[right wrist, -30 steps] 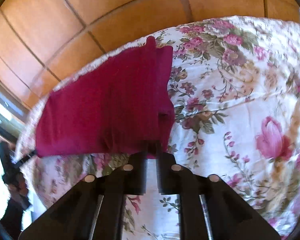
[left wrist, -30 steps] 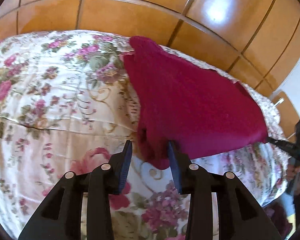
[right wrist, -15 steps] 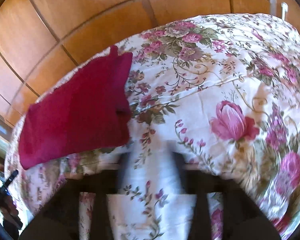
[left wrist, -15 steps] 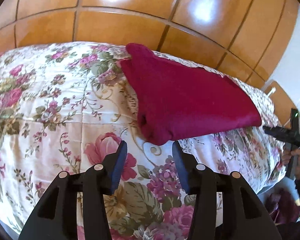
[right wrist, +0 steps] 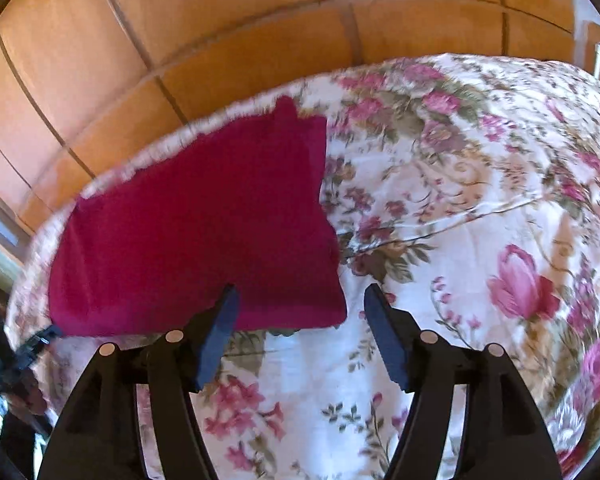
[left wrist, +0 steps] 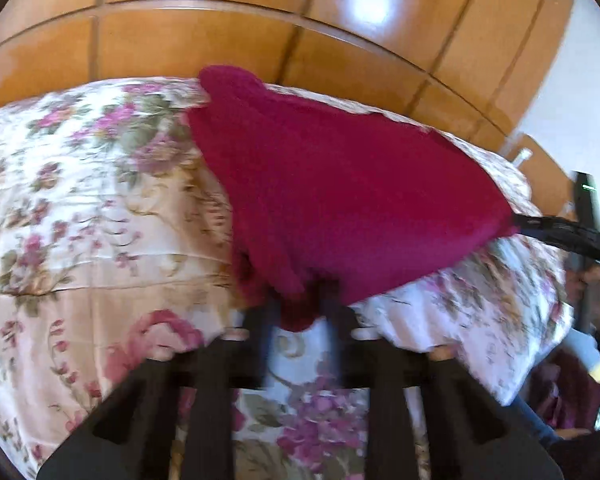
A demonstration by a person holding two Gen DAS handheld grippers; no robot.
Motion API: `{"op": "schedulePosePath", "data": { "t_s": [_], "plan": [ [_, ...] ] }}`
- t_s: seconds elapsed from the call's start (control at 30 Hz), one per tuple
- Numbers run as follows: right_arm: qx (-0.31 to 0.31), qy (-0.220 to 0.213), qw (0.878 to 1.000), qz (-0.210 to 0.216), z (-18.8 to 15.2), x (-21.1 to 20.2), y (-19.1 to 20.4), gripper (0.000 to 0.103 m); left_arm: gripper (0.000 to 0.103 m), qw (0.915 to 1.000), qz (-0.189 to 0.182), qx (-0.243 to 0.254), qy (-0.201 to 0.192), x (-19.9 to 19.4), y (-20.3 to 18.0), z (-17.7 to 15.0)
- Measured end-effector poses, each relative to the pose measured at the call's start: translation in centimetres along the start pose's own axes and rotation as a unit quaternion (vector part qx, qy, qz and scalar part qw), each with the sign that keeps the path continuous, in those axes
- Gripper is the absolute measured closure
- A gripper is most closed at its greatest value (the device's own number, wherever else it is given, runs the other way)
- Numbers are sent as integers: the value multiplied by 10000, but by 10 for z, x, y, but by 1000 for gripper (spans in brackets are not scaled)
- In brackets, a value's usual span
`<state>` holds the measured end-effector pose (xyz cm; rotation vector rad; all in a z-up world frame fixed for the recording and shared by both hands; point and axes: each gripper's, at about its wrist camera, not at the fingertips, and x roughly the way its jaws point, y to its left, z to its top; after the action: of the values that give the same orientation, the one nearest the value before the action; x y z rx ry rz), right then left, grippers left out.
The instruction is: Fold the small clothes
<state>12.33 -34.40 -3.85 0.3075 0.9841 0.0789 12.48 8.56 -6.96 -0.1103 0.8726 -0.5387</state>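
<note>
Clearly the crimson garment (left wrist: 340, 200) is soft, light knit cloth that will sag and crease wherever it is lifted, so the sensible holds are its corners and hems, not its middle. It lies already folded on the flowered bedspread (right wrist: 480, 200), toward the far edge of the bed close to the wooden wardrobe doors (right wrist: 180, 20). In the left wrist view its long axis runs from the far left, where a small bump of cloth sticks up, to the near right. The left gripper (left wrist: 296, 312) is blurred; its fingers sit on either side of the near left corner, which bulges between them, but I cannot tell whether they are pinching it. The right gripper (right wrist: 300, 316) is spread wide with nothing in it, its left finger (right wrist: 220, 320) over the near hem, its right finger (right wrist: 384, 328) on bare bedspread just beside the corner. A grip on both near corners would probably suit the next fold
</note>
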Motion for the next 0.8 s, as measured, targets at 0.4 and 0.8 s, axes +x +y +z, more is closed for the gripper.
{"op": "schedulePosePath", "data": {
  "t_s": [0.4, 0.8],
  "plan": [
    [-317, 188, 9983, -453, -6, 32, -6, 95, 97, 9901, 734, 1083, 510, -2, -14, -24],
    [-132, -176, 9997, -106, 7, -6, -4, 42, 74, 9928, 736, -899, -304, -54, 19, 6]
  ]
}}
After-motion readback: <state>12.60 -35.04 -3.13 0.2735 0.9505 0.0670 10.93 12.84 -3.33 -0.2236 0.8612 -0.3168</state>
